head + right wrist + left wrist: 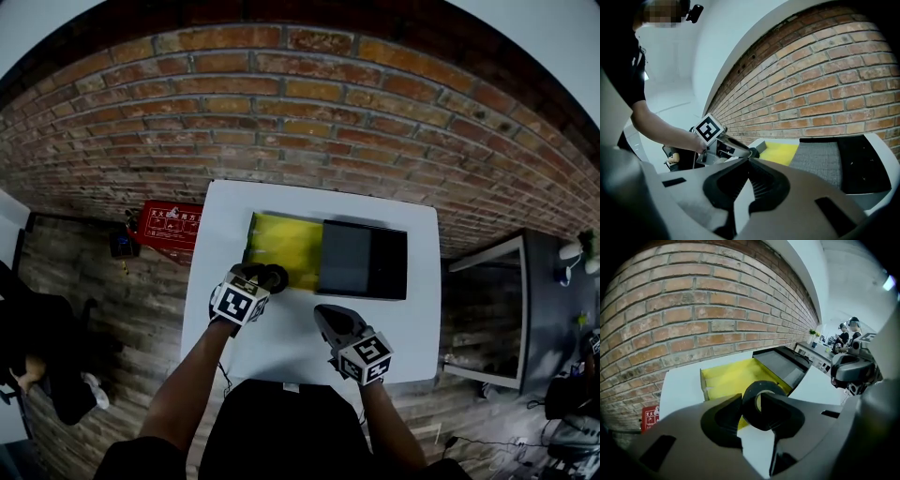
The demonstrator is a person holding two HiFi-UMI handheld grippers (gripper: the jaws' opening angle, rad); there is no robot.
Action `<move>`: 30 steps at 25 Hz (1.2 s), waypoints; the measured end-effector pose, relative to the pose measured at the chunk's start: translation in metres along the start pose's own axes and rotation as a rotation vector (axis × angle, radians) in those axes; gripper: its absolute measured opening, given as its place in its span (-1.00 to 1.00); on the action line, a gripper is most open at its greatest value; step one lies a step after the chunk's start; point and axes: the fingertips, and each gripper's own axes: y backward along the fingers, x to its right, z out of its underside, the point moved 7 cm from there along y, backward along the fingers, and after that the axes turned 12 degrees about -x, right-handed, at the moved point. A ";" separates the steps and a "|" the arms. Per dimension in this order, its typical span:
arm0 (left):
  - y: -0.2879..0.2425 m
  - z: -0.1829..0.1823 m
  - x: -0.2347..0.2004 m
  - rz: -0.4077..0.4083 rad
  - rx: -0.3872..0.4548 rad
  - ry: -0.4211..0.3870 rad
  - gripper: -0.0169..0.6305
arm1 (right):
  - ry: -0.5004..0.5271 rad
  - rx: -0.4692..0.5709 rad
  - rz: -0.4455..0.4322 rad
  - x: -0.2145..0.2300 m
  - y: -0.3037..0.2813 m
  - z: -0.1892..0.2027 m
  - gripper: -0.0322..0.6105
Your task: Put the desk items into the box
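One round black tape ring [766, 386] clamped in left gripper [750, 401]; right gripper [750, 160] shut, empty

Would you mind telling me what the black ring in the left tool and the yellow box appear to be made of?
The black ring is likely a roll of tape: matte black, an even band round an open core, though rubber is possible too. The yellow box is probably cardboard, judging by its thin, flat walls and dull yellow inside.
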 end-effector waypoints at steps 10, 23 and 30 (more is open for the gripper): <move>-0.029 -0.040 -0.030 0.034 -0.018 -0.038 -0.53 | -0.047 -0.020 0.038 0.007 -0.012 0.004 -0.83; -0.076 -0.055 -0.042 0.078 -0.138 -0.080 -0.53 | -0.087 -0.048 0.071 0.019 -0.035 0.002 -0.83; -0.089 -0.065 -0.039 0.062 -0.191 -0.191 -0.53 | -0.107 -0.050 0.082 0.024 -0.034 0.006 -0.83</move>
